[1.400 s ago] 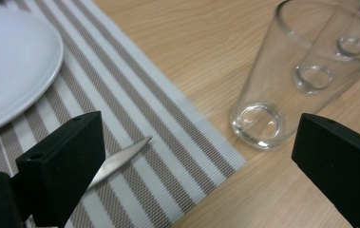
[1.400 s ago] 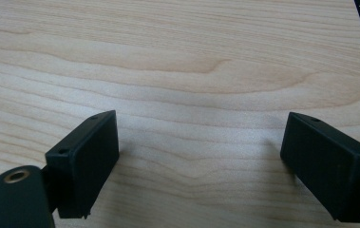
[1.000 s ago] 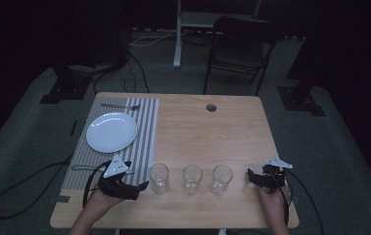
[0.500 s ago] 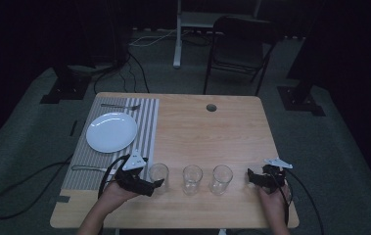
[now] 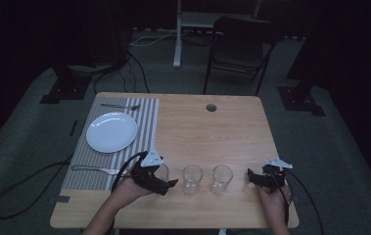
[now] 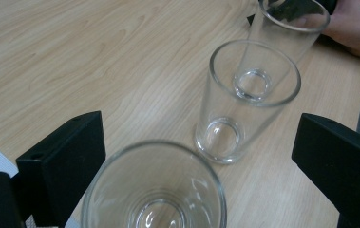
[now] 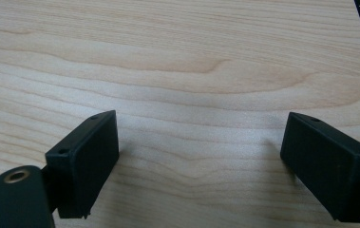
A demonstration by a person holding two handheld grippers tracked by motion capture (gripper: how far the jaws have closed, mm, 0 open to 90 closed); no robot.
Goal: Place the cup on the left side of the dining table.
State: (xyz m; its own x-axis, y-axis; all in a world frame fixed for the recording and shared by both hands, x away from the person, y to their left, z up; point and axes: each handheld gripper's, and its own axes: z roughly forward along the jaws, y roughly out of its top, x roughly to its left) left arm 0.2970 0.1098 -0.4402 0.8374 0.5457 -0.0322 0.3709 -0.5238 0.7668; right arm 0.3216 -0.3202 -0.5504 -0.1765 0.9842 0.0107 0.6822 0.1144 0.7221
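Three clear empty glasses stand in a row near the table's front edge: the left glass, the middle glass and the right glass. My left gripper is open, with one jaw on each side of the left glass; I cannot tell whether they touch it. My right gripper rests open on bare wood to the right of the right glass, with nothing between its jaws.
A striped placemat on the table's left holds a white plate, a fork at its far edge and a utensil at its near edge. A cable hole is at the back. A chair stands beyond the table.
My left gripper has moved right, from beside the placemat to the left glass, and its jaws now straddle it. The right gripper and the glasses have stayed put.
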